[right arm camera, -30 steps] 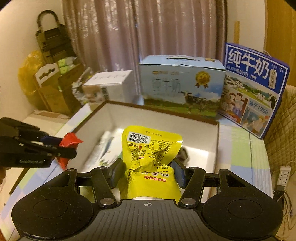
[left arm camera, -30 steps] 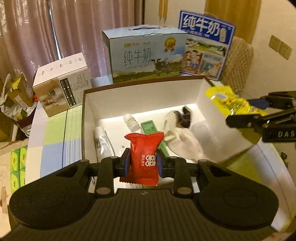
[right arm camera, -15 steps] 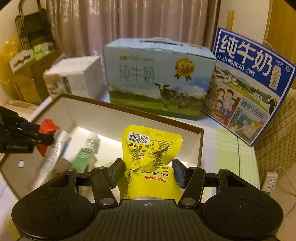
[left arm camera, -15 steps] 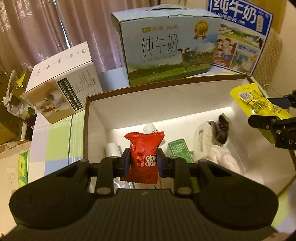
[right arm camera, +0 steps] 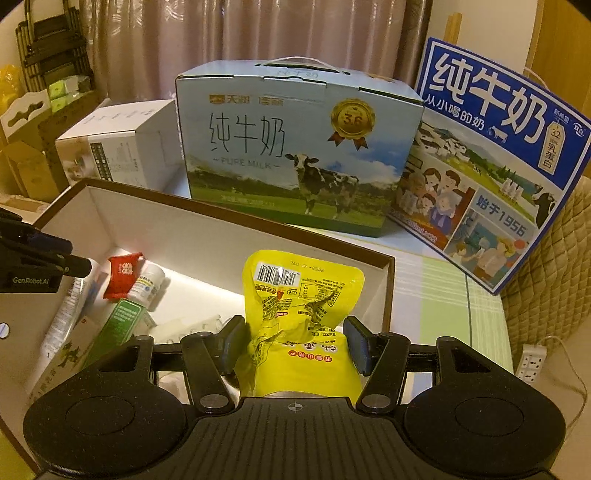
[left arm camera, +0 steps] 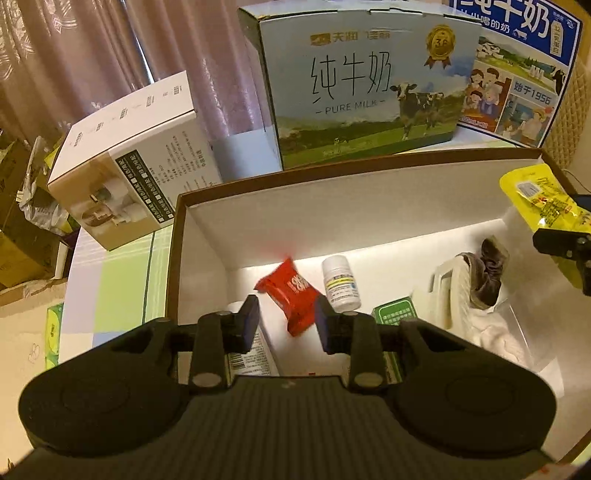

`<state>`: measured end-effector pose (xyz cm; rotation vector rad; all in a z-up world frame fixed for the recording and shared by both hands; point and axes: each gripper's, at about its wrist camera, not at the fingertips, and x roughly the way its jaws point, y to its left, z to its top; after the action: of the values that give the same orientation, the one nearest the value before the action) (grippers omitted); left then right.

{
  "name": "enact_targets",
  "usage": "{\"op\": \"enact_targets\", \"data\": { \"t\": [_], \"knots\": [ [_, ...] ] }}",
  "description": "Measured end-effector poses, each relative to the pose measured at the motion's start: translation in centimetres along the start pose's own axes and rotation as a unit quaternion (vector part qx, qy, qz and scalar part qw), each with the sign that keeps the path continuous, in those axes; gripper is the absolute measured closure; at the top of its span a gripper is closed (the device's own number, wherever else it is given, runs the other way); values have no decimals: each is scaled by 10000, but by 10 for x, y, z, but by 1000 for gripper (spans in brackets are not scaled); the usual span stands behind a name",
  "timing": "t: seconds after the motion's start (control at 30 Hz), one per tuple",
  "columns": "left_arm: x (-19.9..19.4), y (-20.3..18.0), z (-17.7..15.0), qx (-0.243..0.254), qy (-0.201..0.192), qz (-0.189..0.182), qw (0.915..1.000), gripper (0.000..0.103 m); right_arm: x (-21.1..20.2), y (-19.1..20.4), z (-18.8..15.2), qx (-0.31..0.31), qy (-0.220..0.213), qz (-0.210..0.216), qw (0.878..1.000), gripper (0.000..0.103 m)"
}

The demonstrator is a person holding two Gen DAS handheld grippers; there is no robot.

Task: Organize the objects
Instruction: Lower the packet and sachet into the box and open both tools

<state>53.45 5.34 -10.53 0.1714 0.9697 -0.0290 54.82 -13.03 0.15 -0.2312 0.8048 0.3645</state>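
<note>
Over the box (left arm camera: 199, 236), left gripper (left arm camera: 286, 321) gapes, tilted down.

A dim, warm-lit room with drawn curtains

Mauve curtains (right arm camera: 229, 44) hang closed behind the table (right arm camera: 436, 291), whose cloth is checked in pale green, white and blue. A cream wall (right arm camera: 476, 22) stands at the right beside a wooden strip (right arm camera: 452, 35). A quilted tan chair back (right arm camera: 554, 266) sits at the table's right edge, with a white power strip (right arm camera: 532, 360) below. Cardboard boxes (right arm camera: 26, 162) pile at the left.
</note>
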Motion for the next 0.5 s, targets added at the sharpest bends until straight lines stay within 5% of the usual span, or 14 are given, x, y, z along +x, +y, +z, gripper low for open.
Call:
{"op": "enact_targets", "data": {
  "t": [0.5],
  "knots": [
    [-7,5,-6,-17,-172,-36,9998,41,2,-3,3,200,-232,-173,9994,42]
  ]
}}
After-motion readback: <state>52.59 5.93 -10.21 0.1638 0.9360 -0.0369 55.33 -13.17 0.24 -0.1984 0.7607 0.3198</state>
